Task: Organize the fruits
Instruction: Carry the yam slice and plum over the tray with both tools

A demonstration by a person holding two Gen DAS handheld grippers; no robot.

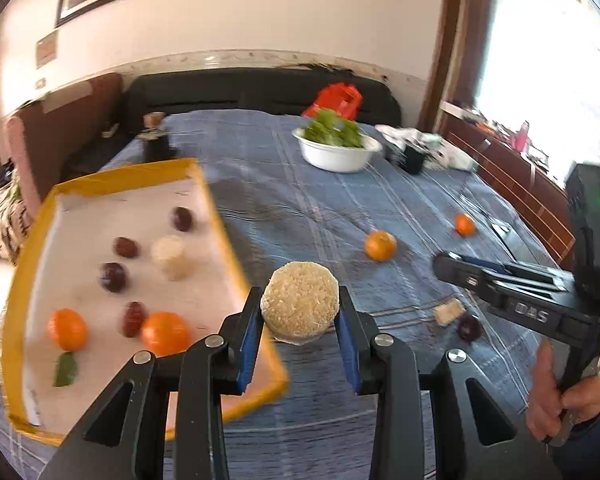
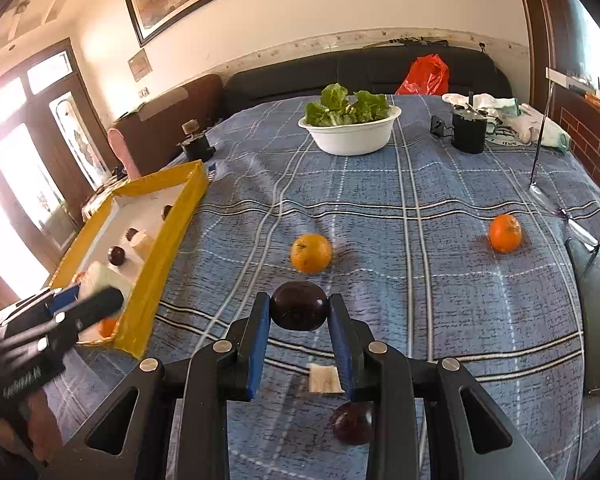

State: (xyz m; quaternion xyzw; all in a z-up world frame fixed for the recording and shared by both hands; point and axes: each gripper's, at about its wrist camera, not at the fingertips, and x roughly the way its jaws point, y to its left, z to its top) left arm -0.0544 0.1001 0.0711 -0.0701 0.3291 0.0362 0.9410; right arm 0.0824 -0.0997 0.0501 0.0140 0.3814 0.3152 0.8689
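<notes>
Tray (image 1: 220, 216) sitting just left of the left gripper (image 1: 300, 312), which is clamping a pale round cake (image 1: 300, 304) right above the yellow rim. Right gripper (image 2: 299, 308) pinching a dark plum (image 2: 299, 306) over the cloth (image 2: 440, 240), oranges (image 2: 311, 253) lying beyond. Probably worth clearing the rim fully before letting go, then setting down low among the plums to avoid rolling.

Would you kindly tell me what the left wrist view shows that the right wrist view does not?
Only the left wrist view: the left gripper clamping a pale fibrous puck, and a green leaf in the tray.
Only the right wrist view: the right gripper clamping a dark plum.
Both: yellow-rimmed tray, lettuce bowl, two loose oranges.
</notes>
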